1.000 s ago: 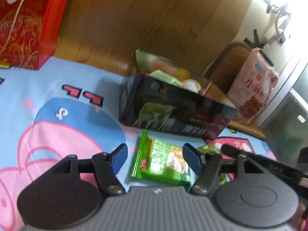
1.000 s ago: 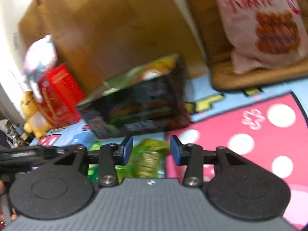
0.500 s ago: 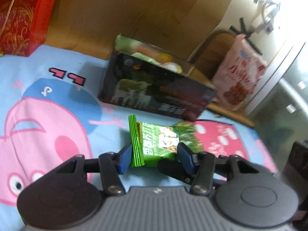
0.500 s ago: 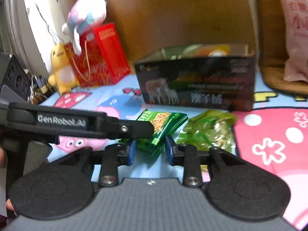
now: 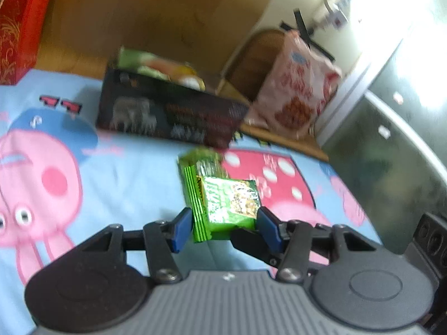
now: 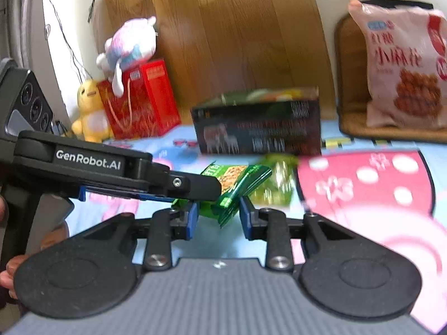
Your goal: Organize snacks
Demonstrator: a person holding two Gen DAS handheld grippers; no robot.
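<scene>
A green snack packet [image 5: 229, 203] [image 6: 232, 184] hangs above the cartoon play mat [image 5: 123, 184]. My left gripper [image 5: 225, 230] is shut on its sides. My right gripper [image 6: 218, 217] is shut on the packet's lower corner, and one of its black fingers [image 5: 251, 244] shows under the packet in the left wrist view. In the right wrist view the left gripper's finger [image 6: 195, 187] crosses in from the left. A second, paler green bag [image 5: 199, 162] [image 6: 276, 187] lies on the mat just beyond. Behind it stands a dark open carton [image 5: 167, 117] [image 6: 257, 131] with snacks inside.
A big pink snack bag [image 5: 296, 92] [image 6: 405, 69] leans on a brown seat at the back right. A red gift box [image 6: 139, 103] with plush toys [image 6: 128, 44] stands at the back left. Behind is a wooden panel; a grey cabinet [image 5: 391, 153] is on the right.
Both grippers closed on the green packet, lifted it off the mat and drew back from the carton. The paler green bag stayed on the mat.
</scene>
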